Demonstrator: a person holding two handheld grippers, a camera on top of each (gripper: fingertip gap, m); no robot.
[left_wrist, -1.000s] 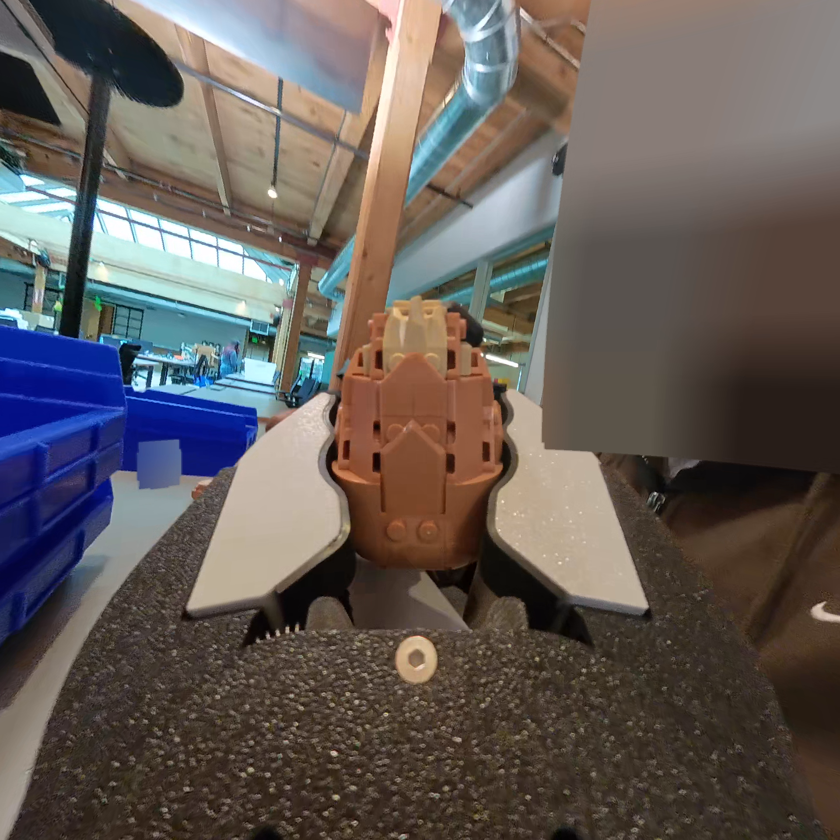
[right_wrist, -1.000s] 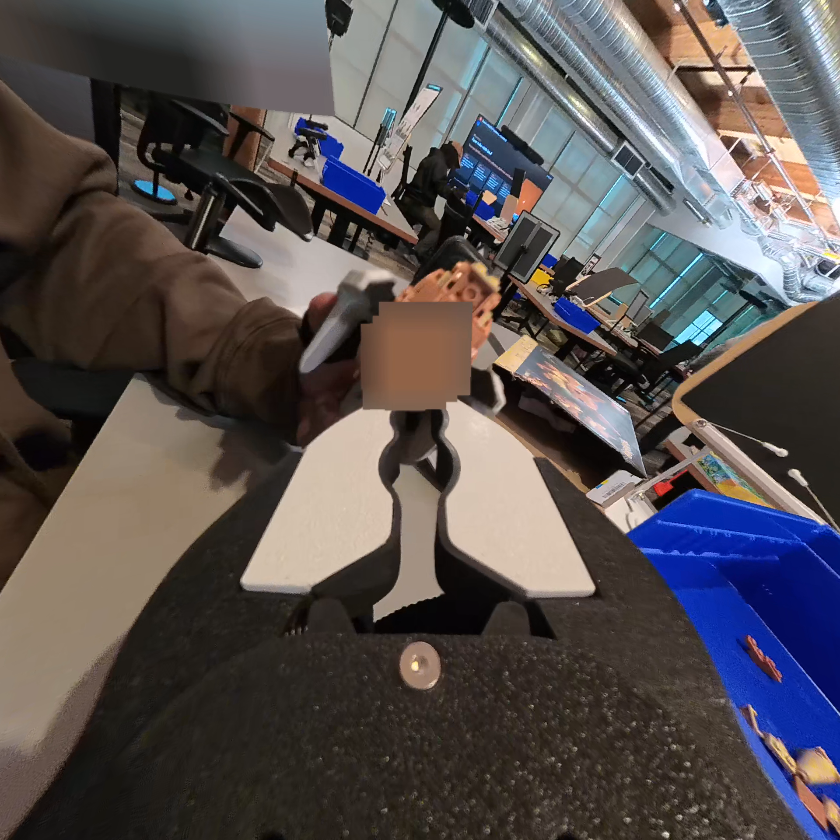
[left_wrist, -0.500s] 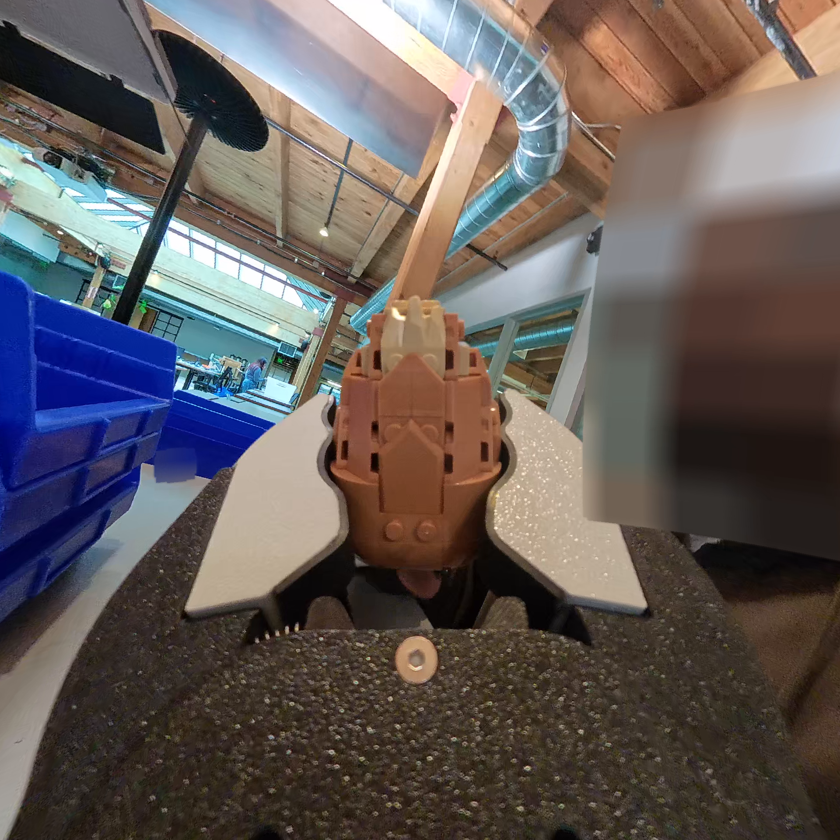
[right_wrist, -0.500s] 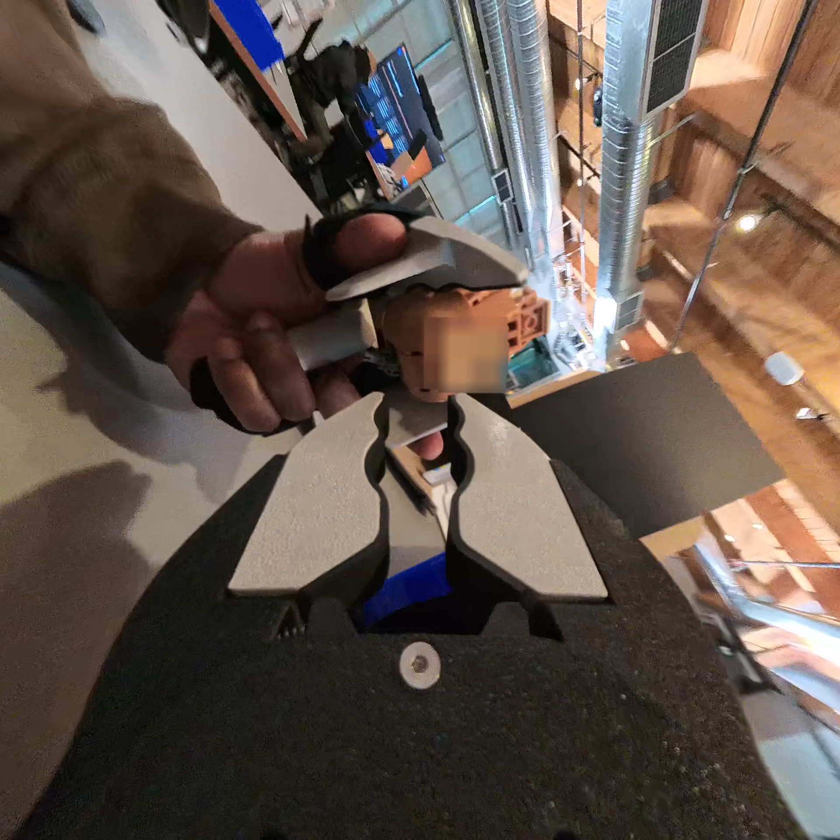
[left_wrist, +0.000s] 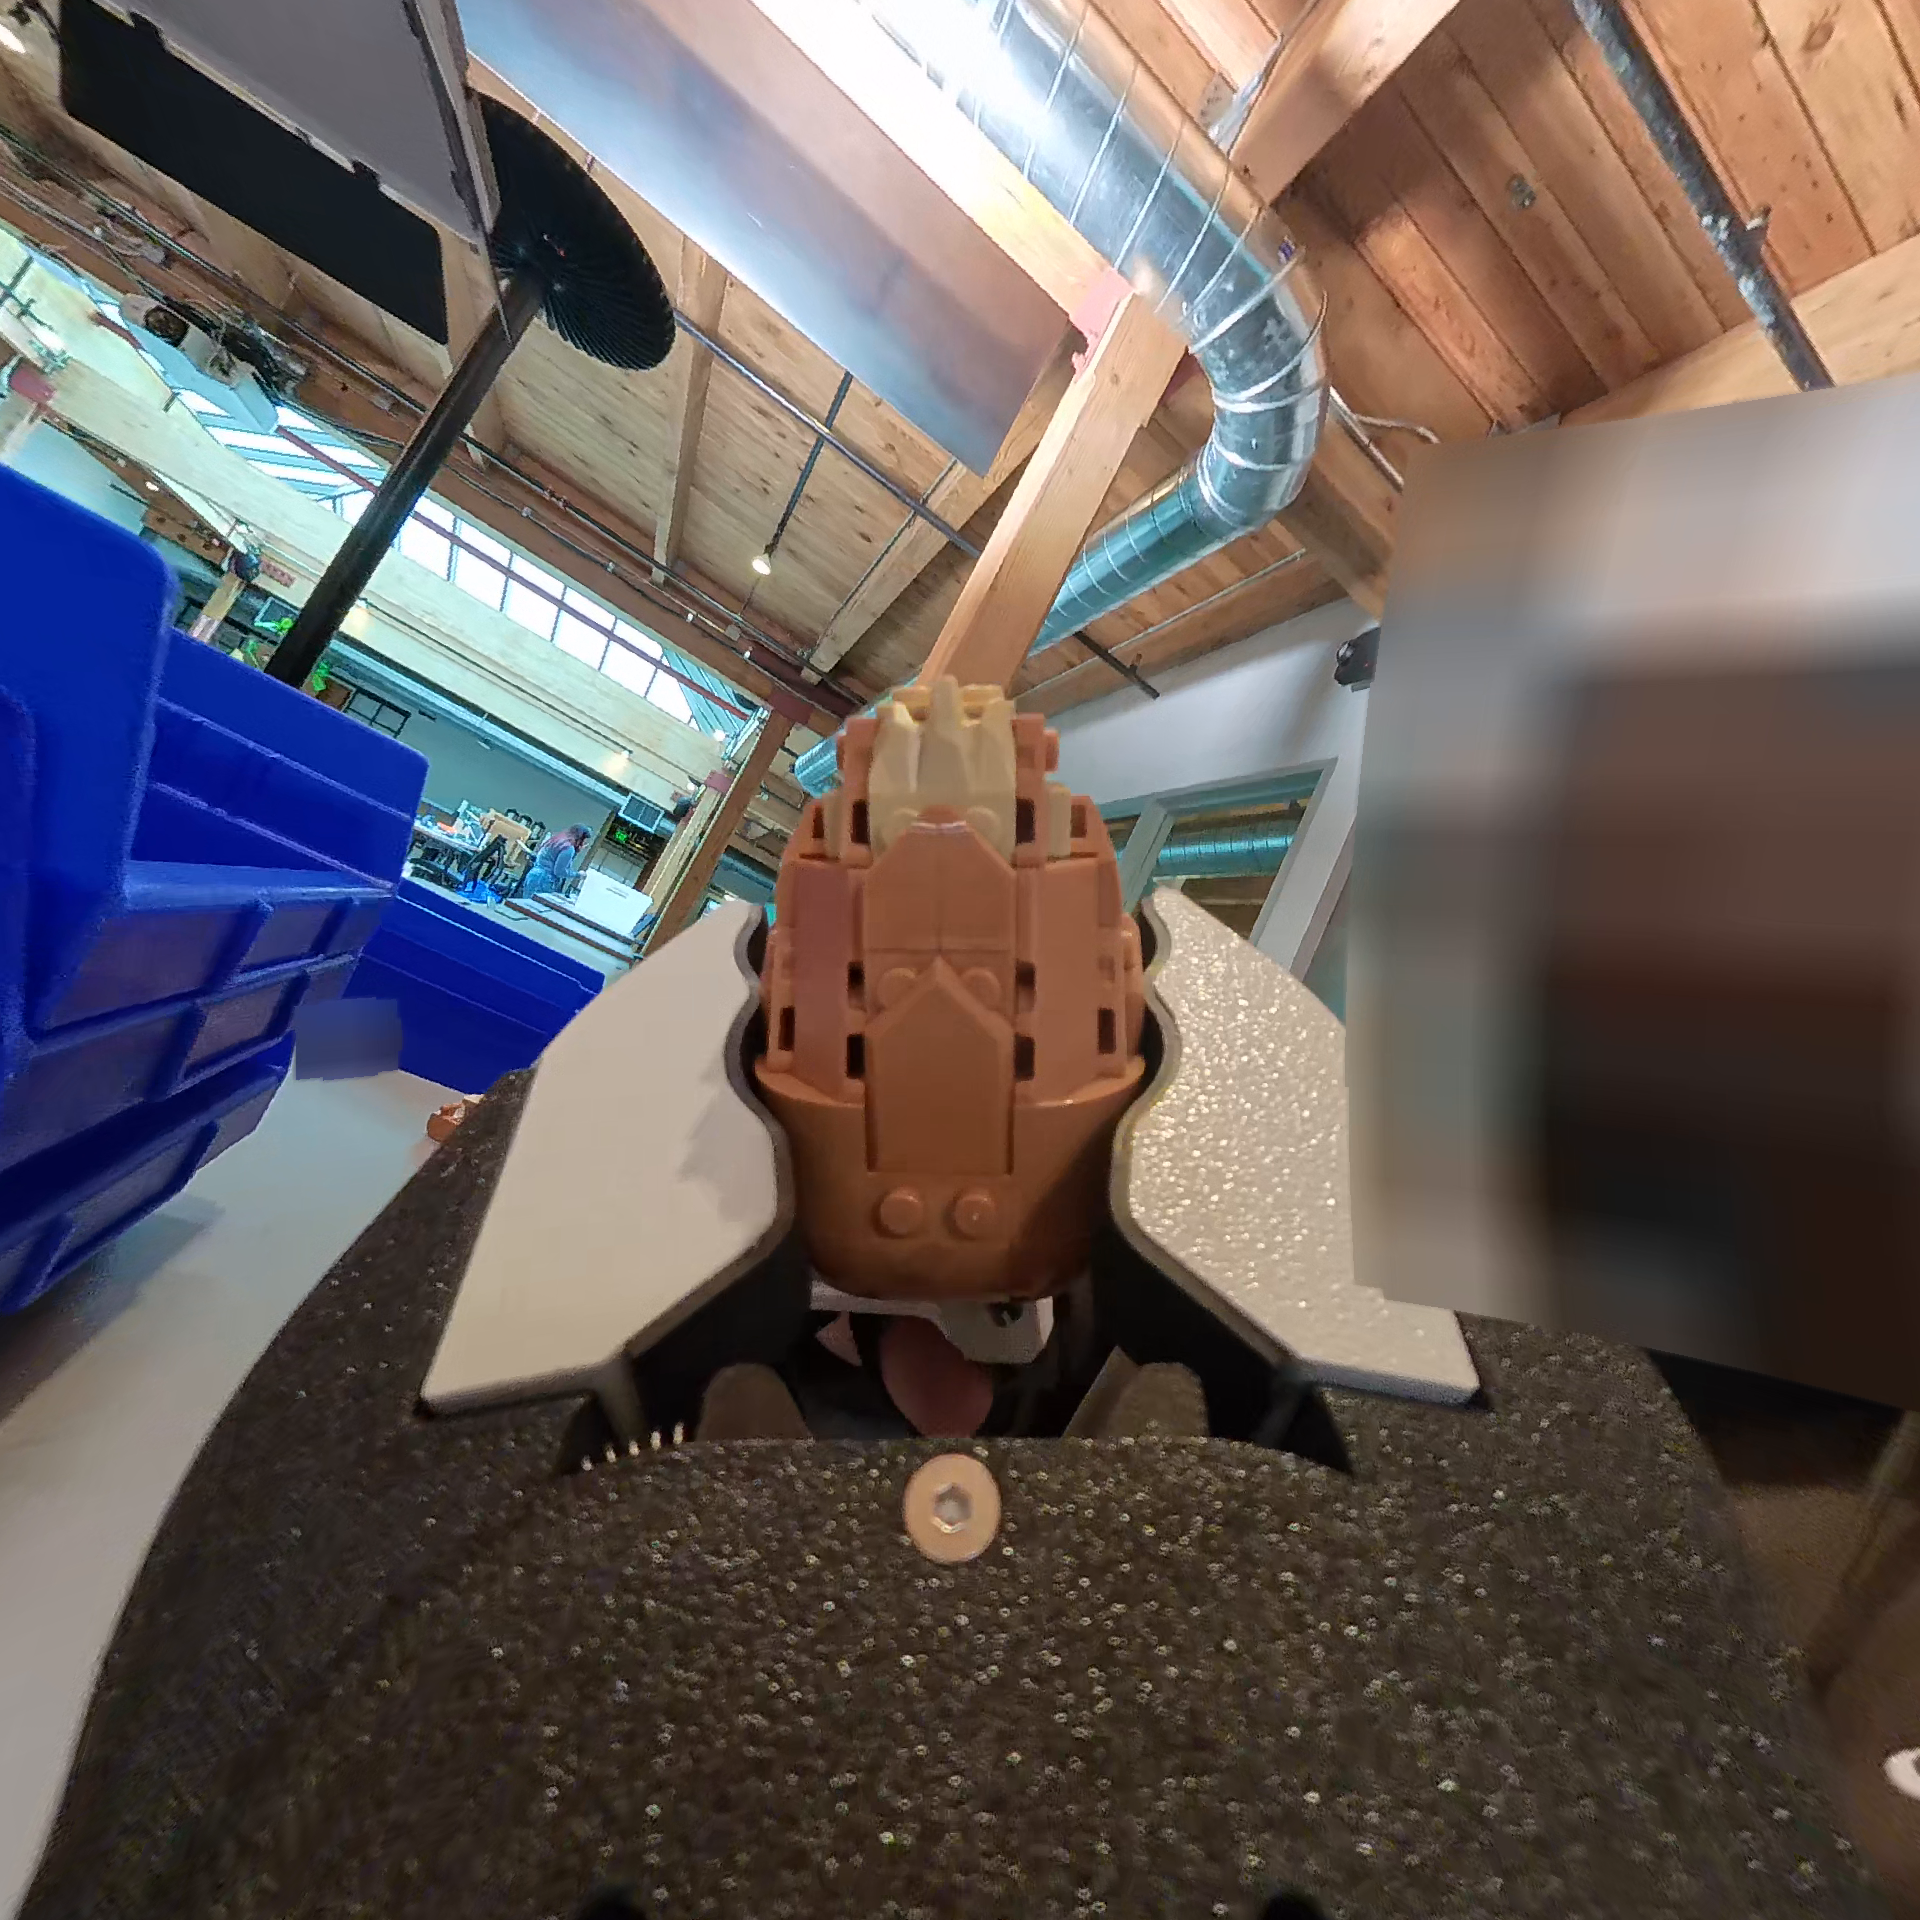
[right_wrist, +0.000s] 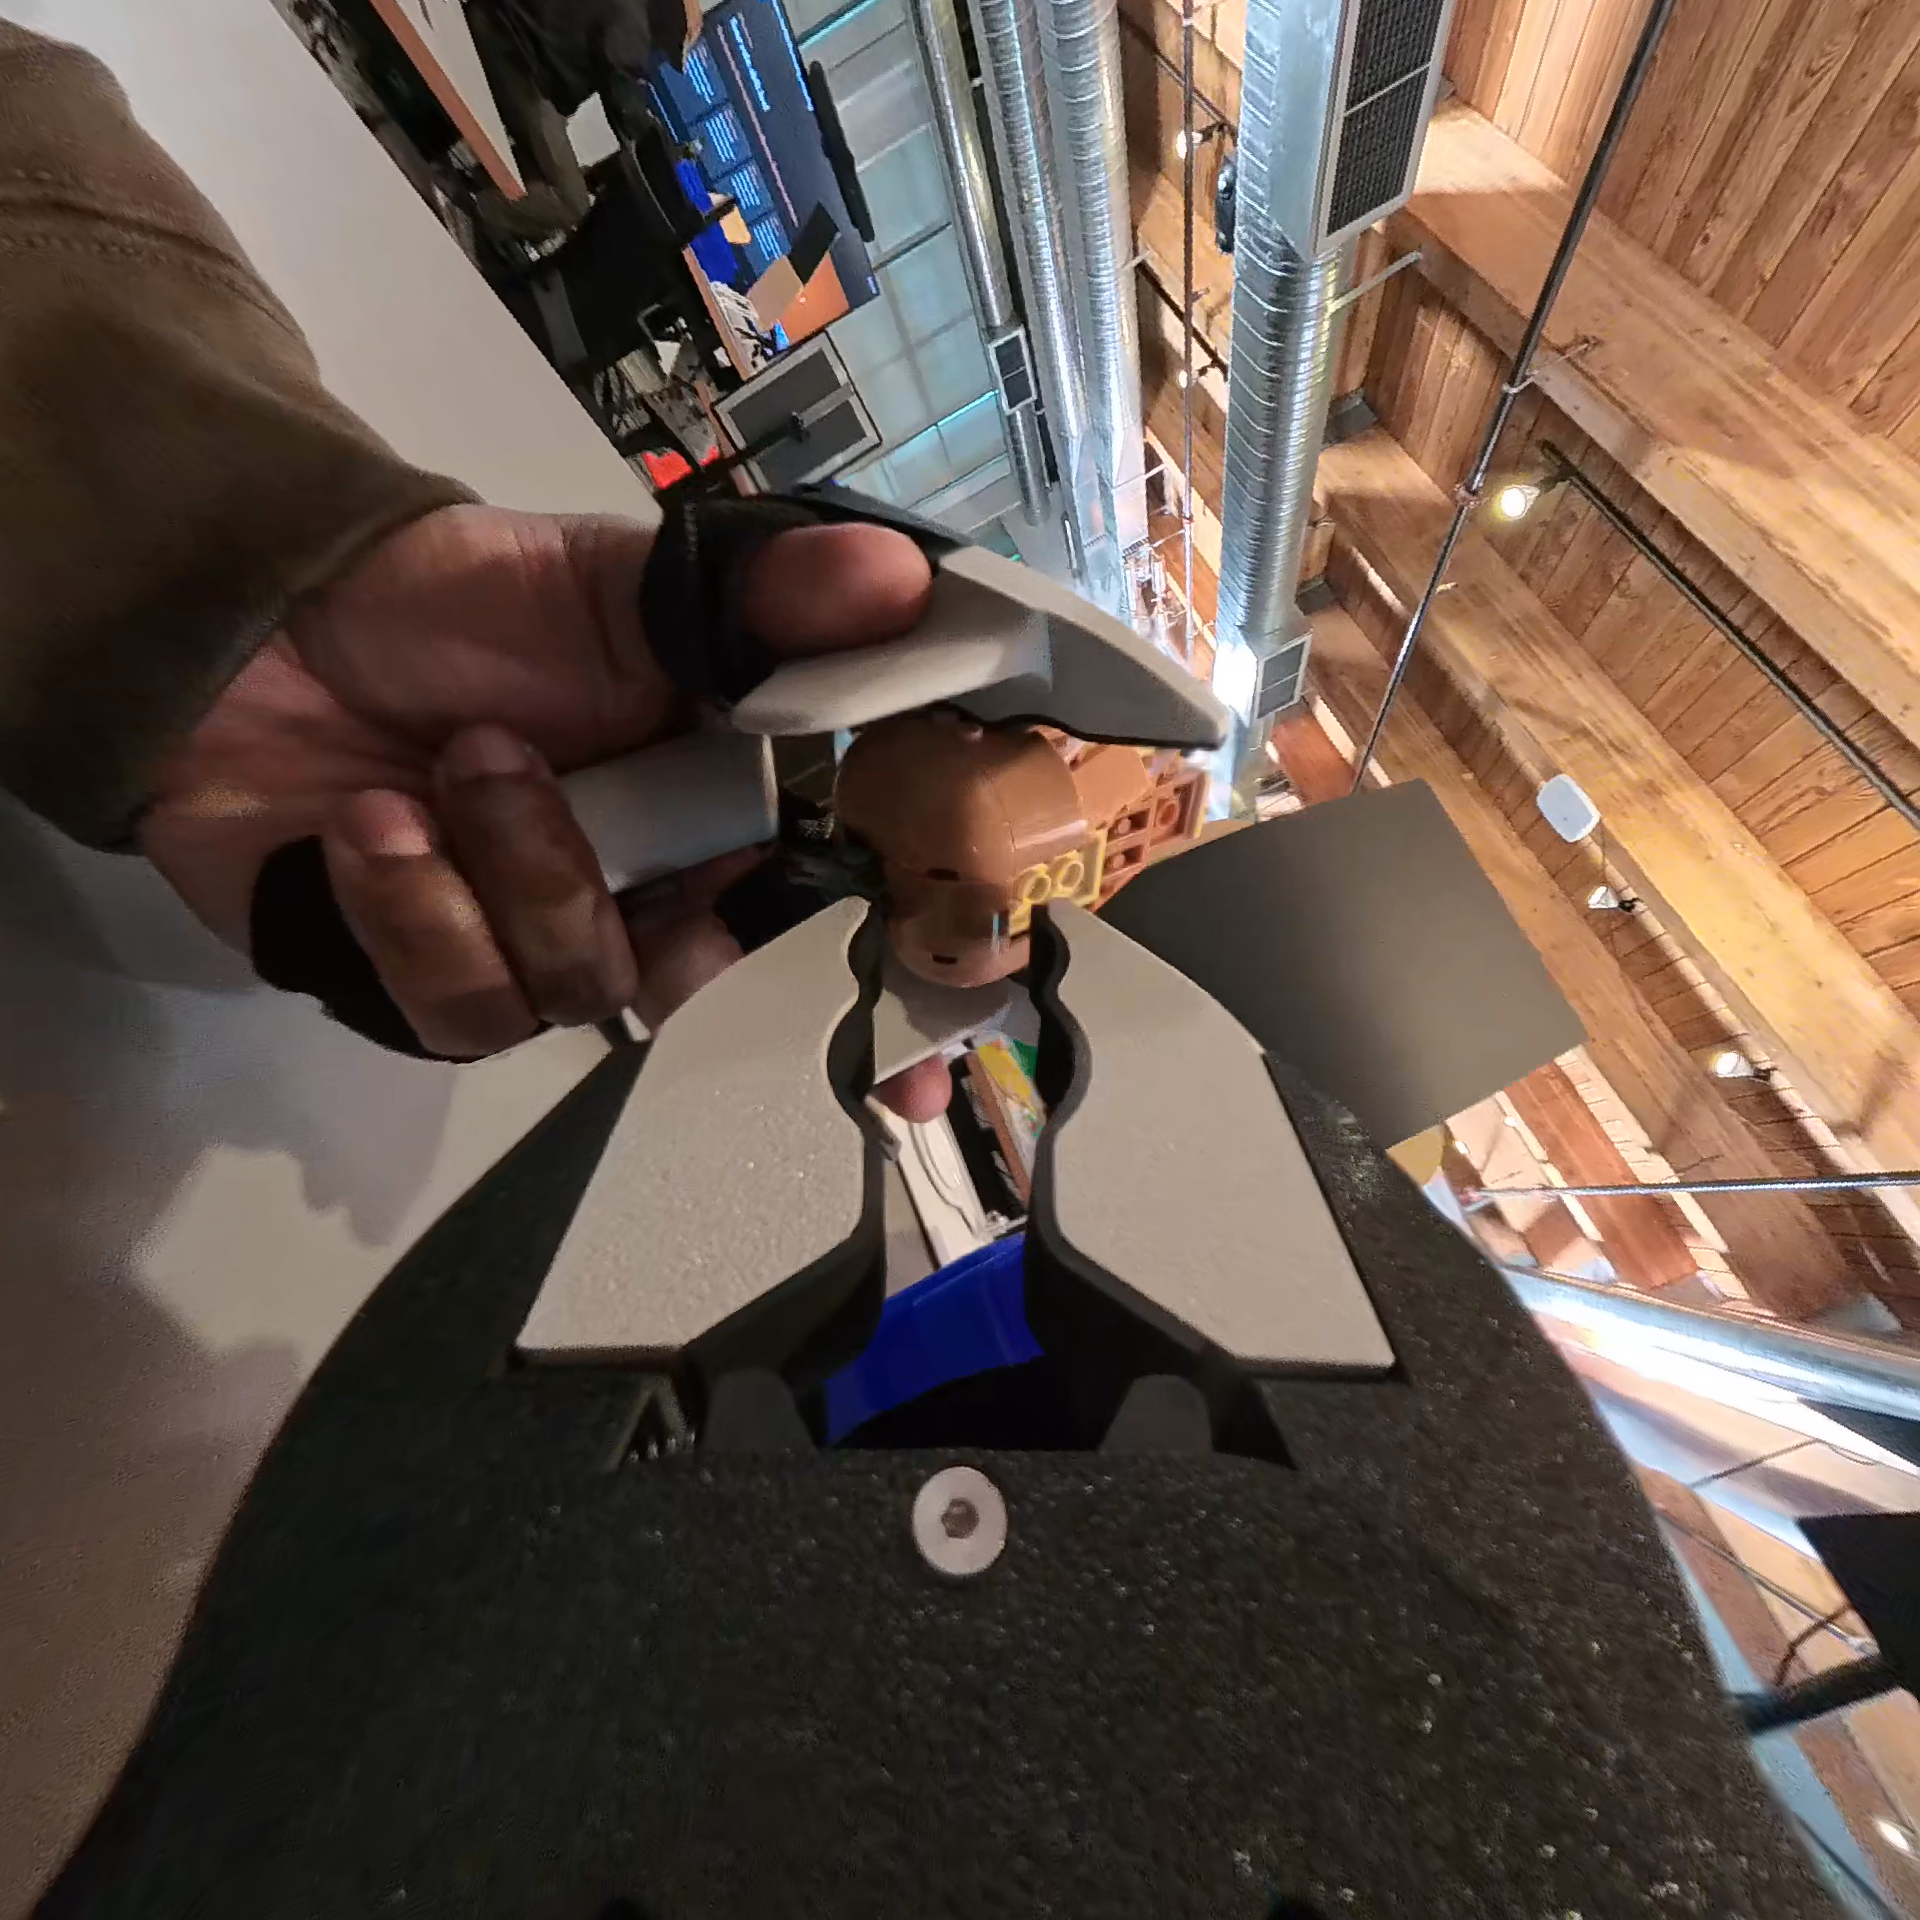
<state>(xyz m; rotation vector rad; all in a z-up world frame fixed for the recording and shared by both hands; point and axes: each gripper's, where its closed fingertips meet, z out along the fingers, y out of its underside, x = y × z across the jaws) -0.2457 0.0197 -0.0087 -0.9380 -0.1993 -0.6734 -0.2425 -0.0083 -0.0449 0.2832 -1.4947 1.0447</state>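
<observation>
Your left gripper (left_wrist: 951, 1023) was clamped on the brown, egg-shaped toy-brick figure (left_wrist: 940, 1049), seated deep between its grey fingers. Your right gripper (right_wrist: 961, 940) stood slightly parted, its tips flanking that figure's rounded end (right_wrist: 961, 831) without visibly pinching it.

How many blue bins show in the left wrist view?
2: a near blue bin at far left, a farther blue bin behind it, left of the hand-held gripper; others may be hidden.
</observation>
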